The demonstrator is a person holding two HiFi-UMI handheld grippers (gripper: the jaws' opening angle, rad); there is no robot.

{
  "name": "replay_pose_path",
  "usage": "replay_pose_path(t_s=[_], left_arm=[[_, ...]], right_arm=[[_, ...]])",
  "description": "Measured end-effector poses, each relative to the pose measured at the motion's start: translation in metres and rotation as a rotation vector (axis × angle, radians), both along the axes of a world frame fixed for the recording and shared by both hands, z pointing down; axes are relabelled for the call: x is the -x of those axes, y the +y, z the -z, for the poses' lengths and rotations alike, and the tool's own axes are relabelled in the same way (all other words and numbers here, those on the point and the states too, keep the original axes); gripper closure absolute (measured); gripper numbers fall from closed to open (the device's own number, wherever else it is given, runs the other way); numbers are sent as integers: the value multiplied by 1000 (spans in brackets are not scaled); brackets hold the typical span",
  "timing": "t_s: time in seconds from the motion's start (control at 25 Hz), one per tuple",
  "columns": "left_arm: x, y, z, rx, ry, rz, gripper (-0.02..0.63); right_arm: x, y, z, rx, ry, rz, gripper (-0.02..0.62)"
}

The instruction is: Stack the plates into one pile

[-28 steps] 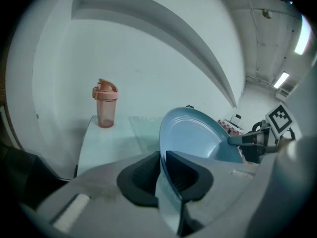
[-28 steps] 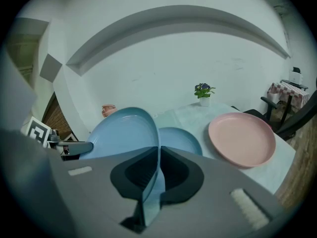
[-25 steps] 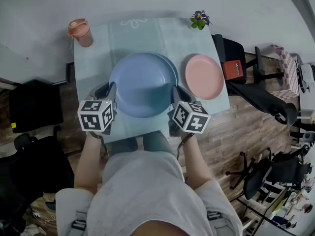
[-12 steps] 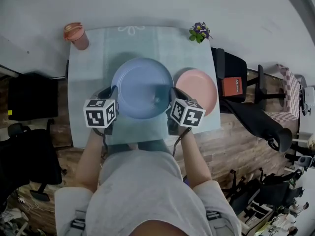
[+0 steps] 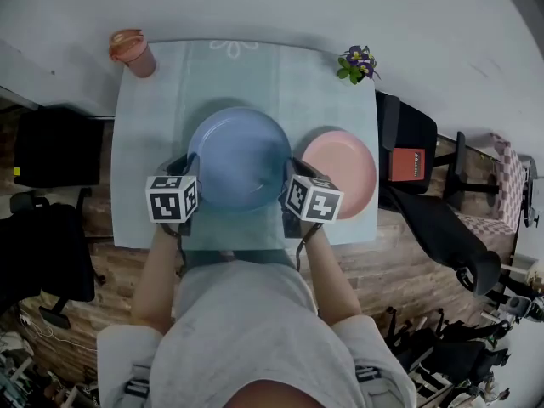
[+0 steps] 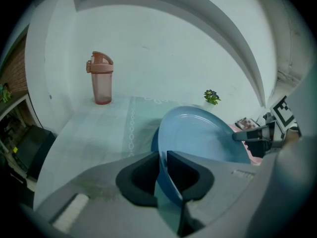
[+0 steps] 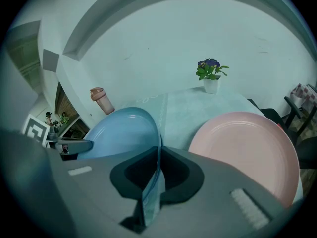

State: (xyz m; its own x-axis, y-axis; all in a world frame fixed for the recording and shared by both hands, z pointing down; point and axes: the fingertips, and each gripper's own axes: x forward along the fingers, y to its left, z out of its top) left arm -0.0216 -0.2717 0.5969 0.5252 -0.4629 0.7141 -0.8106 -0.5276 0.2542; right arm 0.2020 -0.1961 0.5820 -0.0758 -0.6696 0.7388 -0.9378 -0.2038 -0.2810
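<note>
The blue plate [image 5: 240, 158] sits over the middle of the table [image 5: 153, 143], caught at 2 opposite points of its rim. The left gripper [image 5: 190, 164] has the left rim between its jaws and the right gripper [image 5: 289, 170] has the right rim. Both pairs of jaws are opening, though the pads are still against the thin edge. A second blue plate [image 6: 154, 144] shows as a darker rim just beneath, on the left side. The pink plate [image 5: 344, 168] lies flat just beside the right gripper, its outer rim close to the table's right edge. Bare cloth runs left of the blue plate and behind it to the far edge. There a bottle [image 5: 130, 51] takes the left corner and a plant [image 5: 359, 63] the right, both well apart from the plates.
</note>
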Motion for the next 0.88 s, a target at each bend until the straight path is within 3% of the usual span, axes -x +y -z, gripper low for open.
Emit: replay_pose_path(t_s=[0.4, 0.88], left_arm=[[-2, -4, -5, -36, -45, -26, 534], [-10, 0, -2, -11, 31, -89, 429]], right_arm=[[2, 0, -16, 53, 55, 43, 558], [7, 1, -10, 19, 110, 12, 510]])
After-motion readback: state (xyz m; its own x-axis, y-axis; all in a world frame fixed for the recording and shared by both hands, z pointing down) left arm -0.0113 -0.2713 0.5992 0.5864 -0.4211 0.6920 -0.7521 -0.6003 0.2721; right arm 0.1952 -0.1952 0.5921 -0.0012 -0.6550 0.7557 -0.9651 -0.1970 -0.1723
